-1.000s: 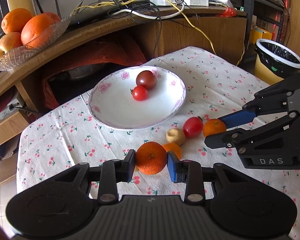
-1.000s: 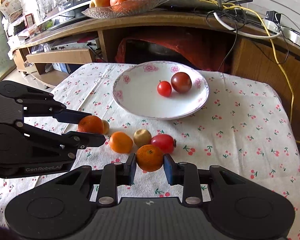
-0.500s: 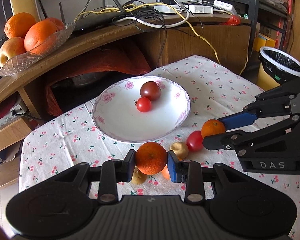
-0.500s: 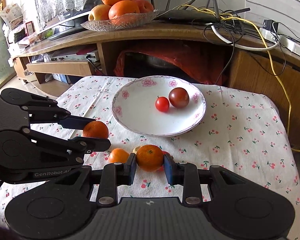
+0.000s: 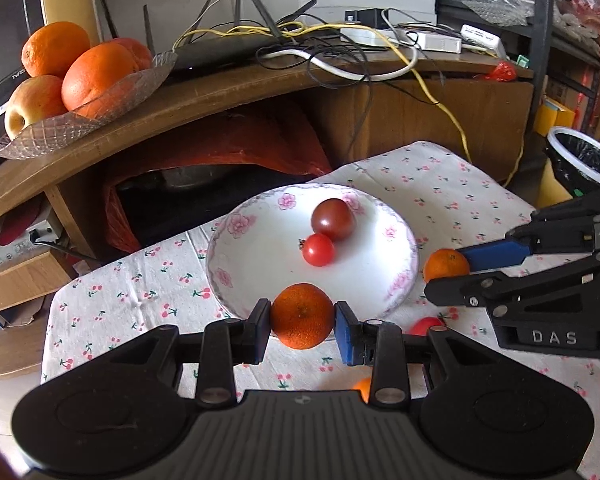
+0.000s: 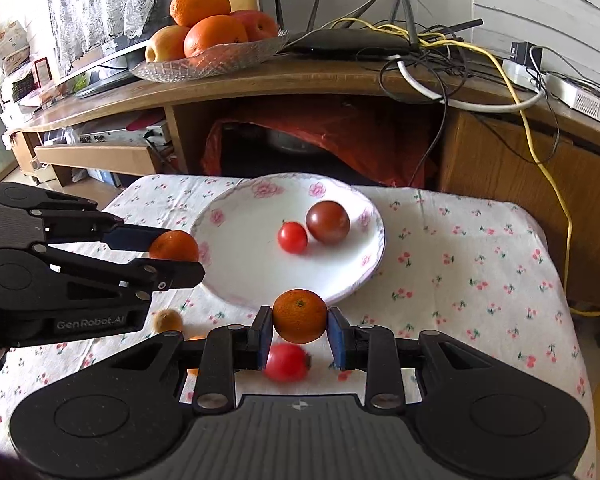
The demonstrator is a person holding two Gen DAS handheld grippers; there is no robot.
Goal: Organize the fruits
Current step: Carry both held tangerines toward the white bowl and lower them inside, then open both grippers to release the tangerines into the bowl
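One small orange mandarin [image 5: 302, 322] was clamped in the left gripper [image 5: 302, 326], another [image 6: 299, 315] in the right gripper [image 6: 299, 328], both held at the near rim of the white floral plate [image 6: 236, 236]. Risk: a release short of the rim would roll fruit onto the cherry-print table [image 6: 460, 272]; the grippers could collide.

Both cameras are sitting low and close over the table [image 5: 112, 296], looking forward past their fingers toward the wooden shelf [image 6: 300, 80]. They are sharing the flowered plate [image 5: 236, 264] [image 6: 228, 216], each catching the other gripper at its side.
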